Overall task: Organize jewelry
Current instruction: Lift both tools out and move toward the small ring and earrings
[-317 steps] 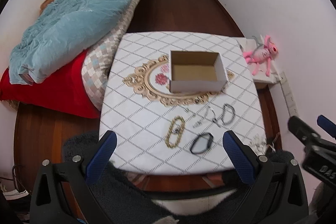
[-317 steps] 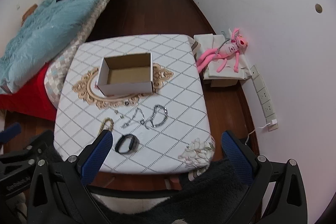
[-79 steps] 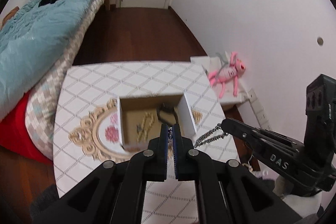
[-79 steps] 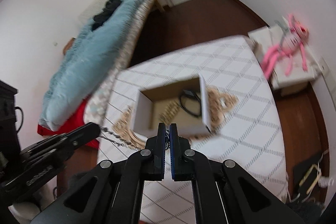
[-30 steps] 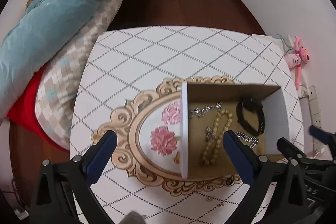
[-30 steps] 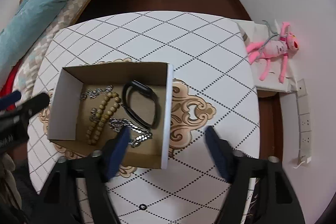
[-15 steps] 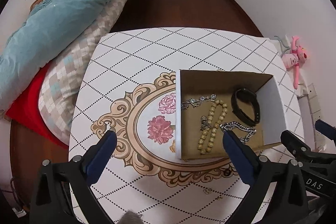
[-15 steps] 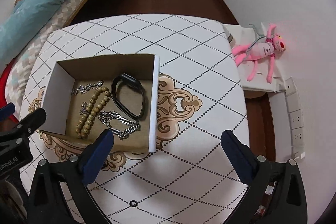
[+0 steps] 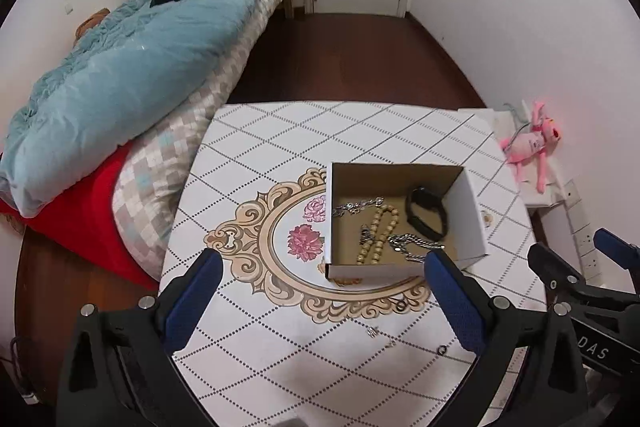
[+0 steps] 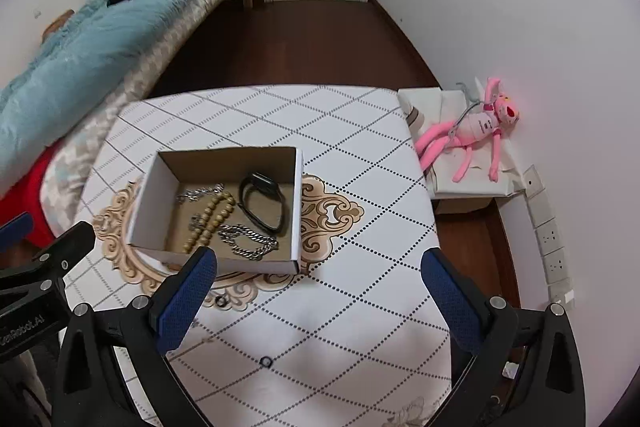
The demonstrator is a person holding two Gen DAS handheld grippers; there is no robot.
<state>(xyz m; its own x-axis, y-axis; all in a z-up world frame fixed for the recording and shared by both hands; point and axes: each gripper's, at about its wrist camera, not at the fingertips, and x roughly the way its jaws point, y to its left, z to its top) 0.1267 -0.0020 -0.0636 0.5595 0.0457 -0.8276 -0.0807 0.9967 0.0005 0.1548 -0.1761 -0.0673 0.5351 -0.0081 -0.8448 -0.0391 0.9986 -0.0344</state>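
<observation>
Beside the box (image 10: 294,211), small rings (image 10: 265,361) lie loose; both spread, empty grippers (image 9: 320,293) (image 10: 316,291) may flick them off the table (image 10: 360,307).

From my remote station I saw the surface (image 9: 360,131), covered in a white diamond-grid cloth with an ornate gold oval motif. An open cardboard box (image 9: 470,217) stood on it over the motif's right part. Nearer the cameras, several small rings (image 10: 265,361) and tiny metal pieces (image 9: 373,331) lay loose on the cloth, apart from the box.
</observation>
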